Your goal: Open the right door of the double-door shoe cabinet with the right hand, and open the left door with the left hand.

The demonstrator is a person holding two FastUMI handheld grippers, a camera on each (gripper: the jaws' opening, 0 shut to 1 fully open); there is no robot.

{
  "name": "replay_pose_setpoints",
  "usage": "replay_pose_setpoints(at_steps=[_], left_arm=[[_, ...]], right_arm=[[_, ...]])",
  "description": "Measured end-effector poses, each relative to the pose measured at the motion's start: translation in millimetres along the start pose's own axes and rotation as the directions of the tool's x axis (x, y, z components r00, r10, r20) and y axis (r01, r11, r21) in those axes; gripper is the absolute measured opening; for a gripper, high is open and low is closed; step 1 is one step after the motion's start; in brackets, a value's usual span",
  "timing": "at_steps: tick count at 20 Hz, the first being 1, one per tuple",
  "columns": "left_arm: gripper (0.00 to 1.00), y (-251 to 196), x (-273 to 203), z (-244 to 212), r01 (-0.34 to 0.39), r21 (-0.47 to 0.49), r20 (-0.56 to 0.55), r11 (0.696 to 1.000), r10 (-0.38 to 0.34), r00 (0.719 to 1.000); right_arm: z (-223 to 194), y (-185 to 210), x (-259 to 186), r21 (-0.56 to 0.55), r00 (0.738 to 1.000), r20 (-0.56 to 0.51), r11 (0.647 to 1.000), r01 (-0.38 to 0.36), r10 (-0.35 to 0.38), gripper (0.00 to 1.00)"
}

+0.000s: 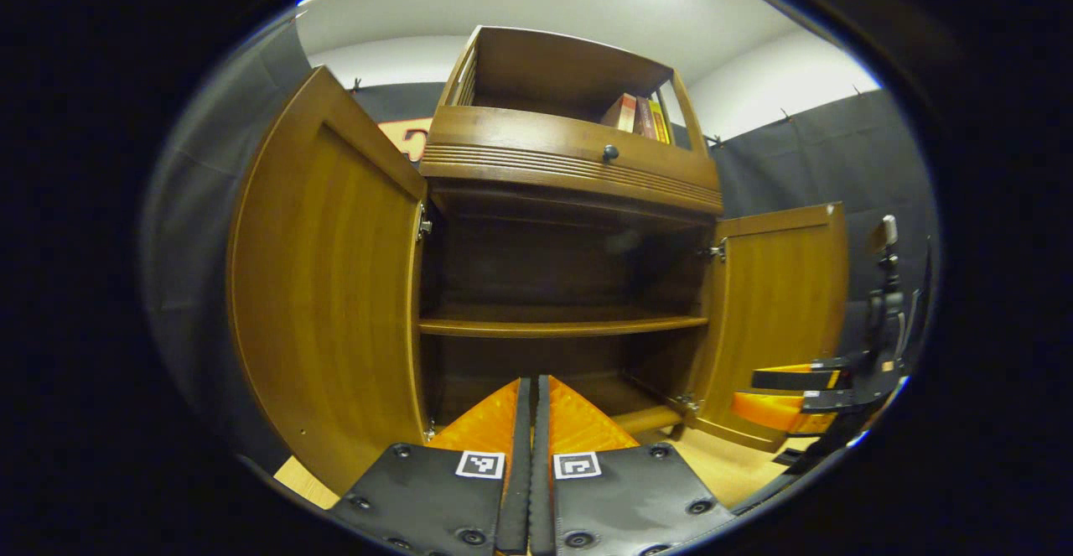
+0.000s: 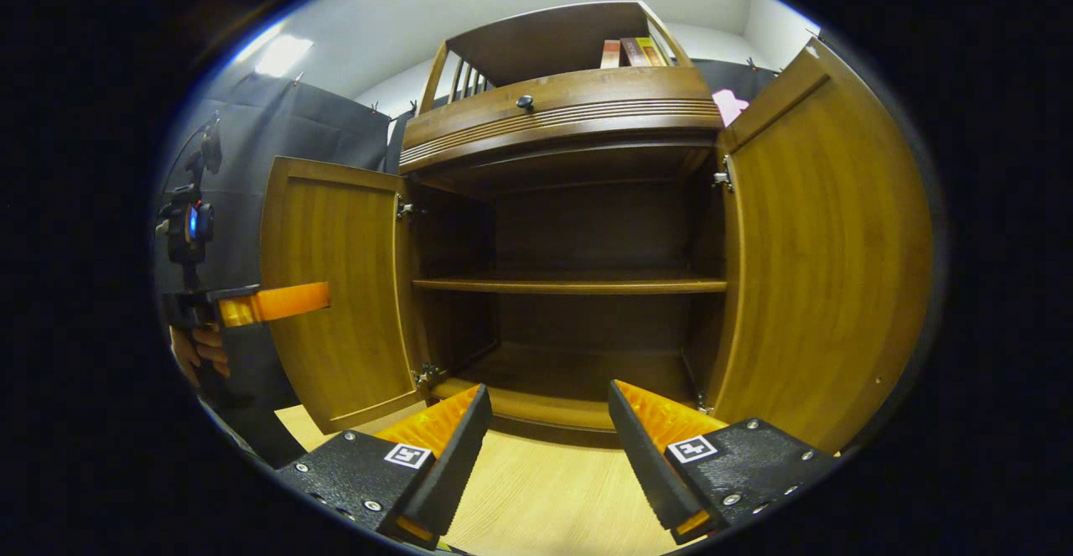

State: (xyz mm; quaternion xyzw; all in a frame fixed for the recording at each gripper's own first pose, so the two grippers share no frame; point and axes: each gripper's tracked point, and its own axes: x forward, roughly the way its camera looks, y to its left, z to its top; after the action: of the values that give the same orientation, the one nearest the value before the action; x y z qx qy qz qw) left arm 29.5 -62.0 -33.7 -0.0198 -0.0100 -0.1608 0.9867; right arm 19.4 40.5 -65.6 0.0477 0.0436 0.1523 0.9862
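Note:
The wooden shoe cabinet (image 1: pixel 570 170) stands in front of me with both doors swung wide. In the left gripper view its left door (image 1: pixel 327 288) is close on the left and its right door (image 1: pixel 780 304) stands out at the right. My left gripper (image 1: pixel 533 381) is shut on nothing and points into the lower compartment. In the right gripper view the right door (image 2: pixel 830 246) is close on the right and the left door (image 2: pixel 335 288) farther off. My right gripper (image 2: pixel 549 388) is open and empty above the floor, apart from both doors. A hand (image 2: pixel 201 350) holds the left gripper (image 2: pixel 323 294) beside the left door.
A bare shelf (image 2: pixel 570 285) splits the dark inside of the cabinet. Above it is a drawer with a round knob (image 1: pixel 609 153), and books (image 1: pixel 637 116) stand in the top niche. Light wooden floor (image 2: pixel 545 489) runs in front. The right gripper (image 1: pixel 784 397) sits low by the right door.

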Motion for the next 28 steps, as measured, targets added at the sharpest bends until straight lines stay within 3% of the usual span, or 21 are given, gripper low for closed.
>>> replay_pose_setpoints(at_steps=[1,2,3,5,10,13,19,28], left_arm=[[0.08,-2,5,-5,-0.045,0.022,0.007,0.999,0.045,0.999],[0.01,-3,5,-9,-0.099,0.048,0.007,0.994,0.099,0.995],[0.08,-3,7,-14,-0.132,0.06,0.006,0.989,0.132,0.991],[0.07,-12,8,-25,-0.139,0.048,-0.016,0.989,0.14,0.99],[0.62,-14,2,-27,-0.142,-0.024,-0.019,0.99,0.141,0.99],[0.95,5,-2,-29,-0.209,0.013,-0.019,0.978,0.209,0.978],[0.95,17,-8,-29,-0.238,0.019,-0.023,0.971,0.238,0.971],[0.95,15,-6,-26,-0.221,0.051,-0.016,0.974,0.222,0.975]], right_arm=[[-1,-3,-3,0.01,1.0,0.002,1.0,0.011,-0.012,0.87],[-1,-4,-5,0.019,1.0,0.003,1.0,0.018,-0.018,0.87],[-2,-5,-8,0.022,1.0,0.004,0.999,0.026,-0.026,0.87],[-4,-9,-12,0.014,0.999,0.0,0.999,0.037,-0.037,0.87],[-8,-11,-12,-0.004,0.999,-0.01,0.999,0.043,-0.043,0.87],[-8,-5,-8,0.002,1.0,-0.013,1.0,0.024,-0.024,0.87],[-13,1,-3,0.004,1.0,-0.024,1.0,0.002,-0.002,0.87],[-13,-3,-6,0.015,1.0,-0.023,1.0,0.015,-0.015,0.87]])
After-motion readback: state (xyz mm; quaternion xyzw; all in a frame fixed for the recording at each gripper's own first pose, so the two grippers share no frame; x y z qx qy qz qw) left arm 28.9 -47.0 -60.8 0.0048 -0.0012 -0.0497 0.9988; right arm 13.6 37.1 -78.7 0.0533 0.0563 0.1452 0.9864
